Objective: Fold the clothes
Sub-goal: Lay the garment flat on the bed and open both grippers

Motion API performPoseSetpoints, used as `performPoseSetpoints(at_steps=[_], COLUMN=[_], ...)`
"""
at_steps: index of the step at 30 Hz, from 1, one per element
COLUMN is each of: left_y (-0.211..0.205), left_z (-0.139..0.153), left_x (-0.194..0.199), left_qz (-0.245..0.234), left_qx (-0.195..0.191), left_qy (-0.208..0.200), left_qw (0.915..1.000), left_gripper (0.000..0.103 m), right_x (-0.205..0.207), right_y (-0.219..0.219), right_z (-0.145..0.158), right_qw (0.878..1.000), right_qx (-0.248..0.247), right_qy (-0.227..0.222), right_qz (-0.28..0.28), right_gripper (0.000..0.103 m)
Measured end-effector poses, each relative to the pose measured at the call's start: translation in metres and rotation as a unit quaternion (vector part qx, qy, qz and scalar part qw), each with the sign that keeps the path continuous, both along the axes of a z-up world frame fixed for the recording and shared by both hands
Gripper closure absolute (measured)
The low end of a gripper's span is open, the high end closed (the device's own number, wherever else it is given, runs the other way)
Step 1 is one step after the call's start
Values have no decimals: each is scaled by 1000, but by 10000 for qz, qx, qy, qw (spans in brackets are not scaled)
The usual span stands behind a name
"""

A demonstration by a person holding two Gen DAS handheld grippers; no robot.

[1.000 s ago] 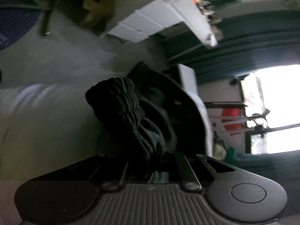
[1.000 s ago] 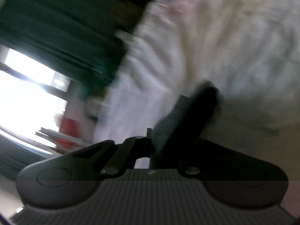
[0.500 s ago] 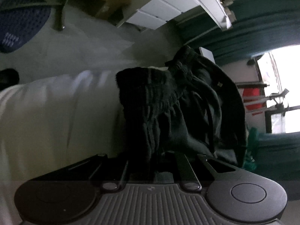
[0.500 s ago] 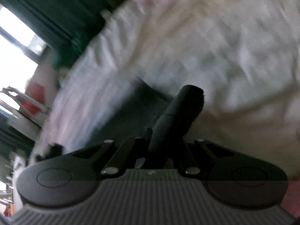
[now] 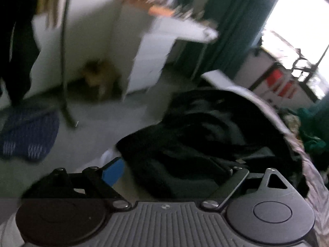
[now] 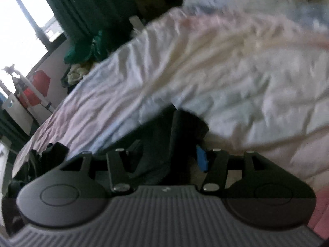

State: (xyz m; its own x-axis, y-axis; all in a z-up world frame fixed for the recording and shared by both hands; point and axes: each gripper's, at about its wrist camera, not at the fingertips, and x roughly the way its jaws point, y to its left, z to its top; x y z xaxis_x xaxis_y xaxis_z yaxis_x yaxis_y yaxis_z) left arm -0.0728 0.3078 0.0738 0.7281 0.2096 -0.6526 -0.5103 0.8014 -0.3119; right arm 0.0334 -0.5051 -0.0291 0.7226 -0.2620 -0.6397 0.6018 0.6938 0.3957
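A black garment [image 5: 205,135] lies in a crumpled heap on the bed [image 5: 287,123] near its edge. My left gripper [image 5: 175,168] hovers just before the heap; its jaws are opening wide, the blue pad [image 5: 113,171] is bare, and neither pad presses the cloth. In the right wrist view a flat stretch of the same black garment [image 6: 164,135] lies on the pale duvet [image 6: 236,72]. My right gripper [image 6: 168,154] is over it with jaws opening. Cloth sits between them, and the blue pad [image 6: 201,158] stands off it.
Beyond the bed edge is grey floor with a blue mat [image 5: 28,135], a white drawer unit [image 5: 148,61] and a brown box [image 5: 98,76]. Green curtains [image 5: 232,20] frame a bright window. A green clothes pile [image 6: 82,49] lies past the bed's far side.
Both grippers were shut on black fabric and held it up; now both jaws are apart and the garment lies on the bed. Both views have rolled and shifted.
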Motion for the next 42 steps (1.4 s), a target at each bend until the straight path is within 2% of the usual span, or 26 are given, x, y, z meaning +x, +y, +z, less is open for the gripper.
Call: performPoseSetpoints(at_steps=[2, 6, 10, 14, 22, 24, 27, 30, 33, 37, 42], left_y=[-27, -85, -144, -193, -264, -273, -286, -289, -291, -291, -283], left_z=[18, 43, 48, 39, 8, -8, -41, -77, -100, -110, -113], left_x=[3, 18, 44, 66, 116, 125, 142, 155, 166, 169, 169], left_qz=[-247, -741, -1237, -1633, -2106, -2133, -2209, -2209, -2387, -2411, -2331], left_qx=[274, 777, 894, 1016, 1400, 1515, 1776, 1816, 1647, 1990, 1931], left_qy=[-210, -569, -728, -828, -972, -992, -916, -777, -594, -594, -598], left_qw=[9991, 9926, 9856, 9778, 9626, 9600, 9546, 9551, 9552, 9480, 9512], left_gripper=[7, 5, 5, 5, 5, 5, 5, 5, 6, 6, 5], right_x=[0, 1, 1, 3, 13, 17, 24, 30, 38, 48, 53], right_y=[15, 51, 92, 130, 181, 190, 196, 197, 203, 216, 225], right_z=[21, 62, 87, 93, 75, 64, 42, 21, 6, -2, -9], right_qw=[9992, 9934, 9836, 9733, 9557, 9520, 9536, 9546, 9564, 9537, 9508], right_qx=[-351, -897, -1167, -1192, -1025, -1090, -995, -937, -1081, -1208, -1179], right_qy=[-168, -512, -835, -1041, -1379, -1481, -1509, -1504, -1369, -1200, -1102], right_qz=[123, 504, 1089, 1665, 2389, 2448, 2407, 2393, 2341, 2480, 2643], right_gripper=[35, 35, 34, 34, 34, 34, 34, 34, 34, 34, 34])
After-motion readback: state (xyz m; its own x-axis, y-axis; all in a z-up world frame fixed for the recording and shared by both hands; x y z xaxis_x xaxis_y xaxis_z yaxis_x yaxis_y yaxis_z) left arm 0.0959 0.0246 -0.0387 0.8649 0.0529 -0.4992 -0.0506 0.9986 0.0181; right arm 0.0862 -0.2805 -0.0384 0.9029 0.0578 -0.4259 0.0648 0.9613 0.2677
